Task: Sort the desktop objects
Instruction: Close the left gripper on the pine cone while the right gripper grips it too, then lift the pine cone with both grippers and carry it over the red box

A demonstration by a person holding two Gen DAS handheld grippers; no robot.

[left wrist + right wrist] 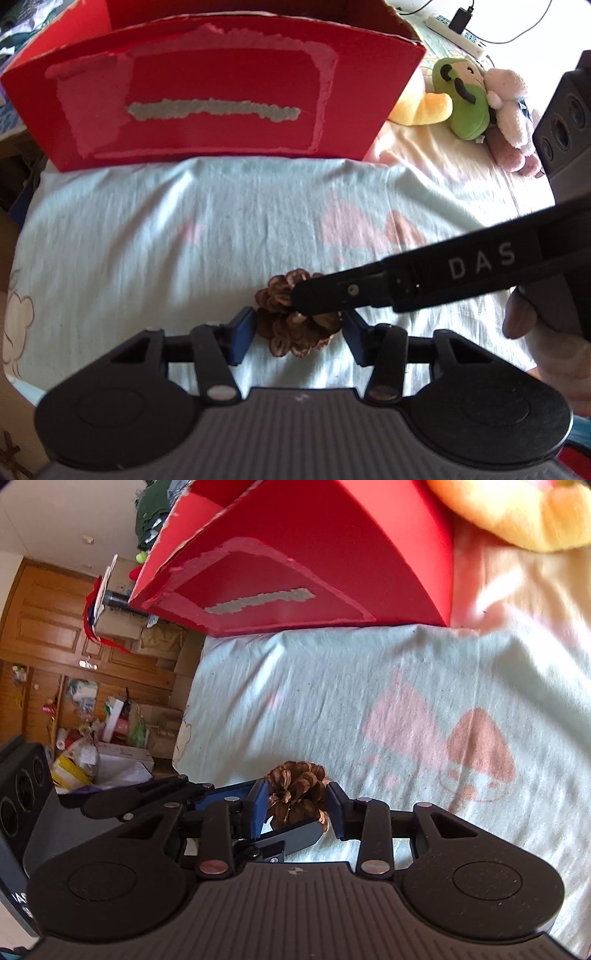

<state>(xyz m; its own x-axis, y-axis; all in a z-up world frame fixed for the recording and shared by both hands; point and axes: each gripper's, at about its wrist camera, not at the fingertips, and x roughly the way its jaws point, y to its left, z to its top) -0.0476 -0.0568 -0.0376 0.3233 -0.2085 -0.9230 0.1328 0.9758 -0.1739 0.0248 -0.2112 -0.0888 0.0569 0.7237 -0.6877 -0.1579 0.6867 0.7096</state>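
Note:
A brown pine cone [291, 325] lies on a pale green cloth [147, 240], near its front edge. My left gripper [299, 334] straddles the cone, and its blue pads [242, 336] touch both flanks. My right gripper [306, 301] reaches in from the right and one black finger lies across the top of the cone. In the right wrist view the pine cone [297, 794] sits between the right gripper's [297, 806] pads [260, 805], which press on its sides. A left finger [295, 836] lies under the cone there. The red cardboard box [221, 92] stands open-topped behind.
Plush toys [465, 99] lie to the right of the box, and a power strip [454, 29] is behind them. A hand [524, 317] holds the right gripper's handle. In the right wrist view the cloth [332, 701] ends at the left, with floor clutter [92, 746] beyond the edge.

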